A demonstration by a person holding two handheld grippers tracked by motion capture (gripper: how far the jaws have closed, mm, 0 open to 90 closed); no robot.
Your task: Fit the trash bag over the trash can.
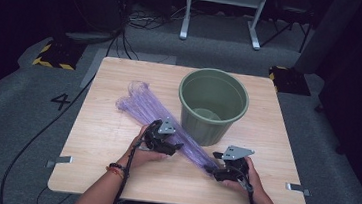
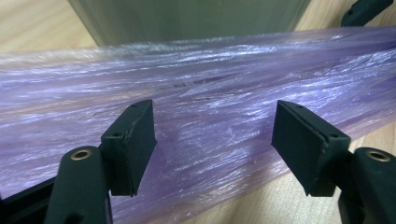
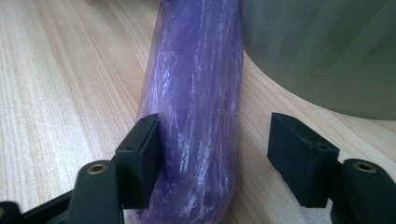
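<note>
Slippage threatens, I judge: the purple bag (image 1: 167, 118) lies flat on the bench (image 1: 95, 139) beside the bin (image 1: 213, 105), both the left tool (image 2: 215, 140) and right tool (image 3: 215, 154) released around it.

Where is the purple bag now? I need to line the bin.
In the high view the purple bag lies slantwise on the table, left of the green bin.

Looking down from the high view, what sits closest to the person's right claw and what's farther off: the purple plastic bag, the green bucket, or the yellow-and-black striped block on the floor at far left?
From the right claw:
1. Purple plastic bag, lying between its jaws.
2. Green bucket, just beyond, mid-table.
3. Striped block, on the floor past the table's far left corner.
</note>
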